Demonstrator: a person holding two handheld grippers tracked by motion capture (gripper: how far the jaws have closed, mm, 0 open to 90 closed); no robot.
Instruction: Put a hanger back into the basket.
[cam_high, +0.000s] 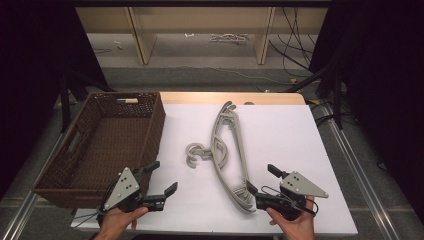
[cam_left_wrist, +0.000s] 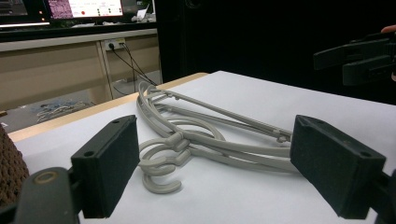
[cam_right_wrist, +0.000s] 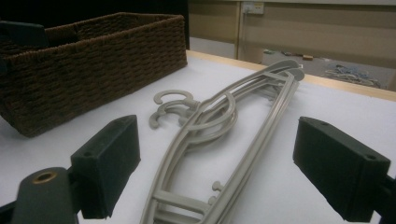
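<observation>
Grey plastic hangers, stacked with hooks overlapping, lie flat on the table; left tongs and right tongs are spread, empty.

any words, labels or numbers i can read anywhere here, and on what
None can be read.
Monitors behind the bench, left gripper view: coloured blocks and rows that look like text, too small and blurred to read.
Hangers, basket, white table sheet, left tool and right tool: no print or label to be seen.
</observation>
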